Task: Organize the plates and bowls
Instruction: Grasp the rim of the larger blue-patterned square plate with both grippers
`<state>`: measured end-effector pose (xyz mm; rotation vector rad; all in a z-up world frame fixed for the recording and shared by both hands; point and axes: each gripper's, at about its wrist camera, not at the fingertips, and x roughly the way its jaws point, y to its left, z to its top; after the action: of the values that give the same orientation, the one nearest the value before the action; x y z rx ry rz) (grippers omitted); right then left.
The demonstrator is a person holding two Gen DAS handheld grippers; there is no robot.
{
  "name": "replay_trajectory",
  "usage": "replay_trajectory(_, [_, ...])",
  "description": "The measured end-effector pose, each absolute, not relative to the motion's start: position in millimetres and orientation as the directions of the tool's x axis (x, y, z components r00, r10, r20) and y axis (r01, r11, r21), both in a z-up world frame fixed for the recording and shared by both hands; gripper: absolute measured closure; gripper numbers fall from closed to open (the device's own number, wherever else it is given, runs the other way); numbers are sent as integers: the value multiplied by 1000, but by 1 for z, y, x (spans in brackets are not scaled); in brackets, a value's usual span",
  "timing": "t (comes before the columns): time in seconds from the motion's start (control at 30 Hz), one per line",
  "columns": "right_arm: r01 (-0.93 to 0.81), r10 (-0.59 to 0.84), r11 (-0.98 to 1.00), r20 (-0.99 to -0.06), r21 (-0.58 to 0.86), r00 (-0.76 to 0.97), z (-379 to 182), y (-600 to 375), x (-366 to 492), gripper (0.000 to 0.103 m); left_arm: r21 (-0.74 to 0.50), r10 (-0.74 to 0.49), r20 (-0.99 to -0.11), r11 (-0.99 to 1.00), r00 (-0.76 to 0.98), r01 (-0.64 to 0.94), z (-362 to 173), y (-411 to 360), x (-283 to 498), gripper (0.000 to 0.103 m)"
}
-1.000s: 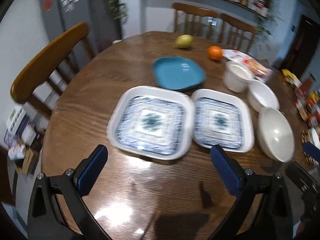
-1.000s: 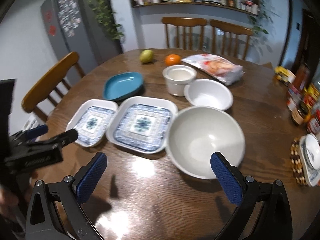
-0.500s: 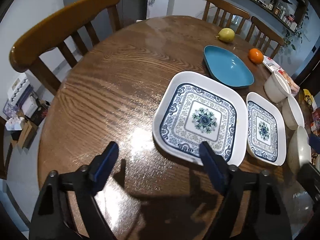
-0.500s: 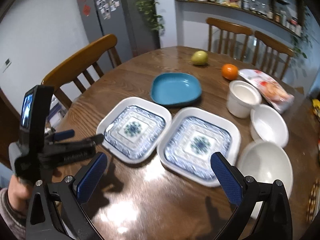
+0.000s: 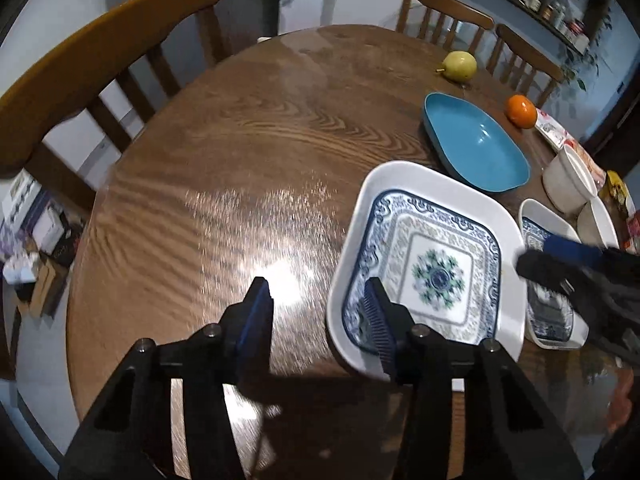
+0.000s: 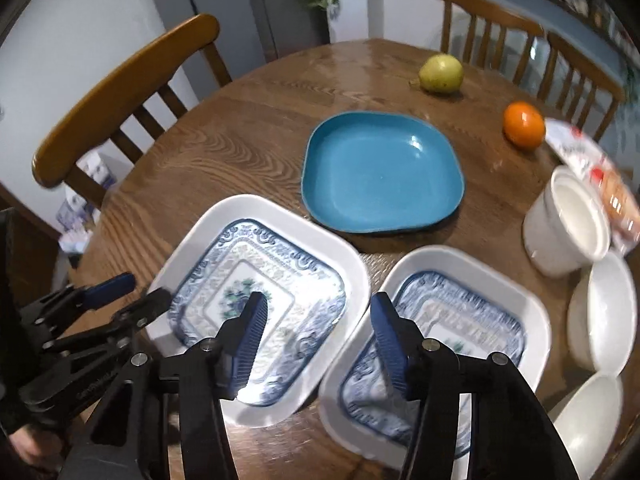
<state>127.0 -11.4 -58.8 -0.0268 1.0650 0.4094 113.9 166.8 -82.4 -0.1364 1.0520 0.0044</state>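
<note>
Two square white plates with blue patterns lie side by side on the round wooden table (image 5: 240, 152): the left plate (image 5: 436, 256) (image 6: 280, 280) and the right plate (image 5: 548, 312) (image 6: 460, 320). A blue plate (image 6: 380, 172) (image 5: 476, 148) lies behind them. My left gripper (image 5: 318, 304) is open and straddles the near left rim of the left plate. My right gripper (image 6: 316, 320) is open, its jaws astride the adjoining rims of the two patterned plates. White bowls (image 6: 604, 312) and a white cup (image 6: 568, 220) stand at the right.
A pear (image 6: 440, 74), an orange (image 6: 524, 124) and a snack bag (image 6: 600, 176) lie at the back right. Wooden chairs (image 5: 100, 60) stand around the table. The left gripper also shows in the right wrist view (image 6: 116, 300).
Both grippers have moved forward and down onto the patterned plates, and both have narrowed their opening. The plates have not moved.
</note>
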Motion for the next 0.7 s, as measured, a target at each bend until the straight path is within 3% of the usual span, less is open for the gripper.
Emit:
replay_trajectory(0.23, [-292,423,897,-836,332,350,-60,-28,89,52,-91,-86,-879,996,469,13,-89,164,131,71])
replay_trajectory(0.5, [-180,445,895,-848,409,288,-85,-39,83,54,-81,-98,-883,995,459,57,-93,157,135,72])
replay_trajectory(0.7, [-136,426,905,-861,403,278,-99,-30,93,62,-84,-102,-882,995,459,59,-93,156,137,74])
